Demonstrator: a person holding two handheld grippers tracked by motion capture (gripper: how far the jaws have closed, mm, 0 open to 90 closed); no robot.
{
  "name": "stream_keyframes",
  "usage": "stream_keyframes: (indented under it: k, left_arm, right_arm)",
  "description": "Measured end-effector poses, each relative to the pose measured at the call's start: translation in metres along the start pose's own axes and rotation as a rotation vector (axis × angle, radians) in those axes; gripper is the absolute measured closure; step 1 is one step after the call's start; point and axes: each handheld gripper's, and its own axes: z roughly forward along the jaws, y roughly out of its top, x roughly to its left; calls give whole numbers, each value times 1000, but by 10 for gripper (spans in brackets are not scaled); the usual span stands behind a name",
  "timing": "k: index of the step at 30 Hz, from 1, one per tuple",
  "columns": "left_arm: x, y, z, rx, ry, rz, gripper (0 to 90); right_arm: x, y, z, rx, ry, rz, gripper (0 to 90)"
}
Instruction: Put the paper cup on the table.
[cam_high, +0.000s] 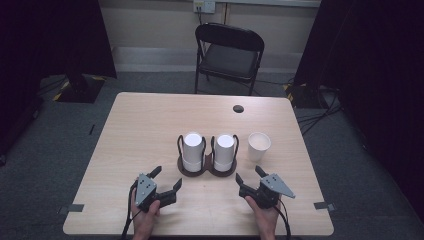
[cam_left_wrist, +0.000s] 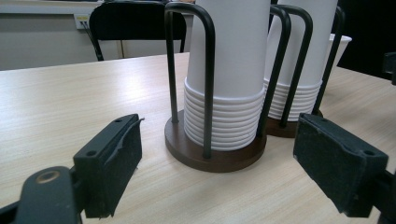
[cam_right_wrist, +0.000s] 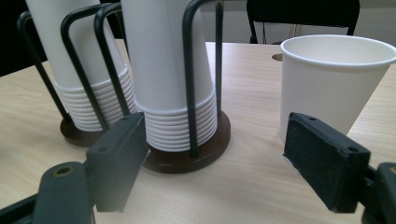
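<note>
Two grippers rest low over the near part of the table (cam_high: 130, 125), one in each hand, and neither holds anything. On the left gripper (cam_high: 166, 179) the jaws stand wide apart with only bare tabletop between them; in the left gripper view its pads (cam_left_wrist: 116, 163) frame the brown base of the nearer cup holder, which stands just ahead of them, untouched. On the right gripper (cam_high: 248, 175) the jaws also stand apart, a little less wide, and nothing lies between them. From the right gripper view its left pad (cam_right_wrist: 122, 154) sits close in front of the holder's base, while its right pad (cam_right_wrist: 322, 158) sits just before the loose cup (cam_right_wrist: 334, 81), apart from it.

Beyond both grippers, at the middle of the table, stands the holder (cam_high: 207, 169), a double brown base with dark wire loops rising around two stacks of white paper cups turned upside down: the left stack (cam_high: 192, 150) and the right stack (cam_high: 224, 151), side by side. Just to the right of the holder, the loose cup stands upright on the table, mouth up and apart from the holder. Farther back, a black folding chair (cam_high: 229, 55) stands on the grey floor behind the table.
</note>
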Motion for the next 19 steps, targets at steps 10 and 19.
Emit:
stream_keyframes:
  k: [10, 19]
  left_arm:
    - [0, 0, 0, 3, 7, -2, 154]
    - [0, 0, -1, -1, 7, -2, 155]
  right_arm:
    - [13, -11, -4, -5, 11, -29, 190]
    - [16, -12, -4, -18, 4, -35, 162]
